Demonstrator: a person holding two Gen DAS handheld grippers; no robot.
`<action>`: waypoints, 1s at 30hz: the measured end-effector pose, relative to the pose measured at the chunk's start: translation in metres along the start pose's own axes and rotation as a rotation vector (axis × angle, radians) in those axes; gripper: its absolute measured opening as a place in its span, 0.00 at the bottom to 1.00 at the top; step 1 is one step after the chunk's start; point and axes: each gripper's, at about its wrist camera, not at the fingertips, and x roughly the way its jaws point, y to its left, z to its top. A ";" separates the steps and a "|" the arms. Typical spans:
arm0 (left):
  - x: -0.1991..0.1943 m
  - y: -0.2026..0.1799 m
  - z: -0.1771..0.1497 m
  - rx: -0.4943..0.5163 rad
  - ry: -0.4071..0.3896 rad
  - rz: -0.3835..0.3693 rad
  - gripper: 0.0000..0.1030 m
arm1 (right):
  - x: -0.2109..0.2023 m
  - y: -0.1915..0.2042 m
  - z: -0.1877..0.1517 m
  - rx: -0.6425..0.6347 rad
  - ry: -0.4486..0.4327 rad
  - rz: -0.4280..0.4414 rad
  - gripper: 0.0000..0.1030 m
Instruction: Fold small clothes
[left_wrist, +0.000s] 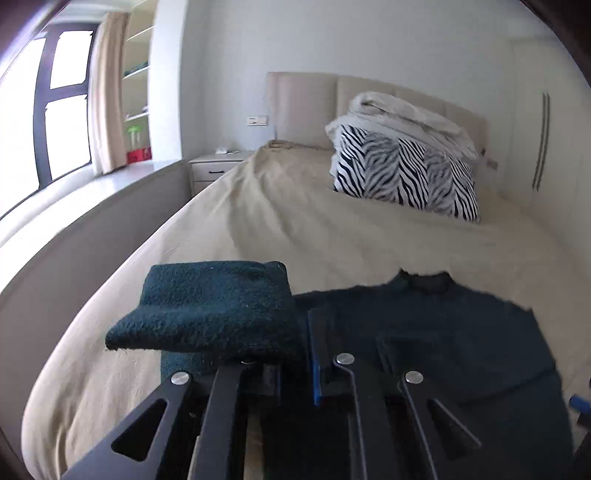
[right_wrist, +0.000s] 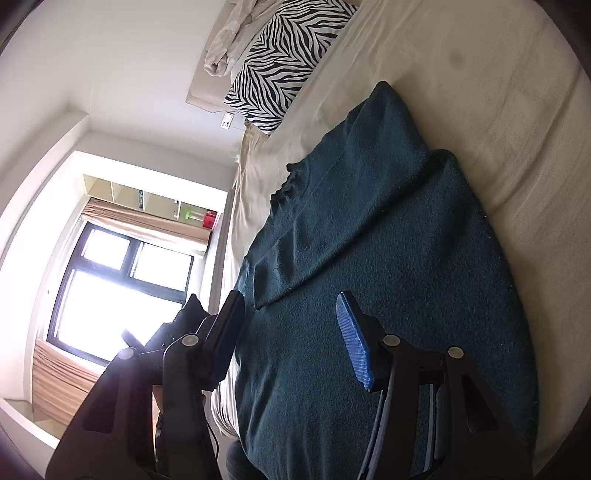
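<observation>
A dark teal knitted sweater (right_wrist: 369, 258) lies flat on the beige bed, one sleeve (right_wrist: 332, 206) folded across its body. In the left wrist view the sweater's body (left_wrist: 443, 332) lies ahead and to the right. My left gripper (left_wrist: 291, 343) is shut on the sweater's other sleeve cuff (left_wrist: 207, 306) and holds it lifted over the sweater's left side. My right gripper (right_wrist: 291, 332) is open and empty, tilted sideways just above the sweater's lower part, its blue pad (right_wrist: 354, 339) showing.
A zebra-print pillow (left_wrist: 406, 173) with a rumpled white blanket (left_wrist: 406, 118) on it lies at the head of the bed (left_wrist: 258, 221). The bed's left edge meets a grey ledge (left_wrist: 74, 251) under the window. A nightstand (left_wrist: 214, 166) stands at the far left corner.
</observation>
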 end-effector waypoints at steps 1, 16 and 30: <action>0.006 -0.039 -0.009 0.142 0.011 0.020 0.11 | 0.003 -0.001 -0.001 0.003 0.006 -0.002 0.50; 0.031 -0.093 -0.095 0.310 0.099 0.025 0.17 | 0.135 0.045 0.016 -0.048 0.242 -0.034 0.51; 0.022 -0.066 -0.091 0.158 0.085 -0.054 0.38 | 0.239 0.070 -0.022 -0.106 0.406 -0.145 0.11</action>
